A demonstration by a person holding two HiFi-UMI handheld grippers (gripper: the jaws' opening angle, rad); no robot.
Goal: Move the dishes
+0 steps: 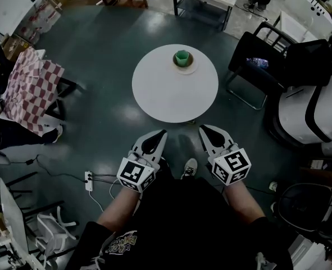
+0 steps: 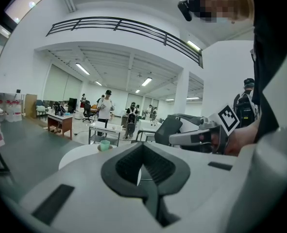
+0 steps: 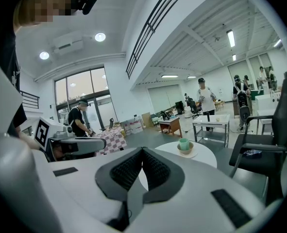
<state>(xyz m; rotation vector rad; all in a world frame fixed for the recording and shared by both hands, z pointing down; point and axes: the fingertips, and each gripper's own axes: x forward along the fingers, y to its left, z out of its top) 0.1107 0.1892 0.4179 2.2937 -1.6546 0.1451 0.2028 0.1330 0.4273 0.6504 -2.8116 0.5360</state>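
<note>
A green cup (image 1: 182, 57) stands in a brown bowl on a pale saucer (image 1: 185, 68) at the far side of a round white table (image 1: 160, 91). The same stack shows small in the left gripper view as the cup (image 2: 105, 144) and in the right gripper view as the cup (image 3: 184, 143). My left gripper (image 1: 163, 133) and right gripper (image 1: 201, 129) hover side by side short of the table's near edge, well apart from the dishes. Both are shut with nothing between the jaws. From the left gripper view the right gripper (image 2: 170, 138) appears at the right.
A black chair (image 1: 267, 61) stands right of the table, with a white machine (image 1: 309, 114) beyond it. A checked cloth (image 1: 33, 89) covers a table at the left. A power strip (image 1: 88, 180) and cables lie on the dark floor. Several people stand far off.
</note>
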